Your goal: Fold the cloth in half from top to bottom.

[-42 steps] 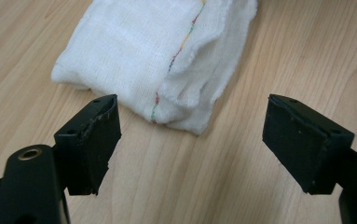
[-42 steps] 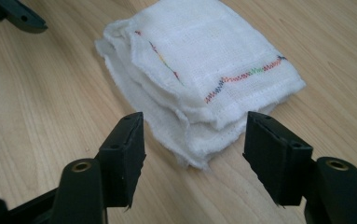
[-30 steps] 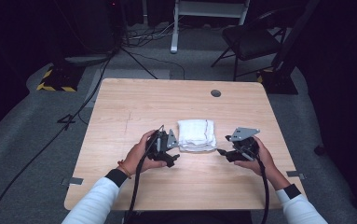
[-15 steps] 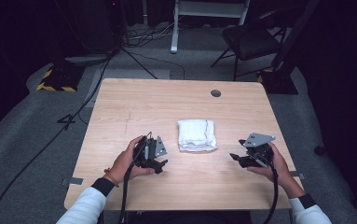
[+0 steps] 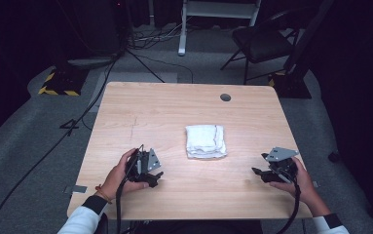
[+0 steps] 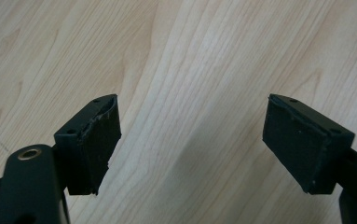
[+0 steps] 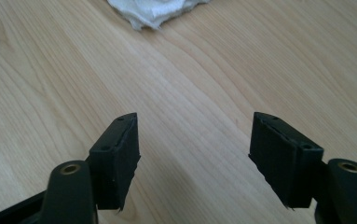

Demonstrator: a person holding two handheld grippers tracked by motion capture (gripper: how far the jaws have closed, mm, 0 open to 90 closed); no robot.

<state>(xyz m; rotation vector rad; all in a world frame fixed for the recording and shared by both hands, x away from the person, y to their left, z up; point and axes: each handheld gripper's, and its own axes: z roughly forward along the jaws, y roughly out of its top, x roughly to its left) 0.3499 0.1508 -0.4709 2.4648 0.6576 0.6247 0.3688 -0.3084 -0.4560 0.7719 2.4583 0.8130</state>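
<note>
L tongs (image 5: pixel 151 176): spread, nothing between, resting low on desk (image 5: pixel 174 112), near edge. Towel (image 5: pixel 204 141): folded, flat mid-desk, long axis running away from me, lying fwd and inward of both tongs, roughly midway, slightly nearer L. R tongs (image 5: pixel 264 173): spread, empty, jaws just widened.

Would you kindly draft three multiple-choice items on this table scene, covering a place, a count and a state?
1. Where does the folded white cloth lie on the light wooden table?
A) between the two hands
B) at the far left corner
C) on the floor

2. How many cloths lie on the table?
A) one
B) two
C) three

3. How are the left tongs?
A) shut on the cloth
B) open, nothing between
C) shut empty

Key: 1 A, the cloth sits midway between the hands; 2 A, a single cloth shows; 3 B, bare wood shows between the pads.
</note>
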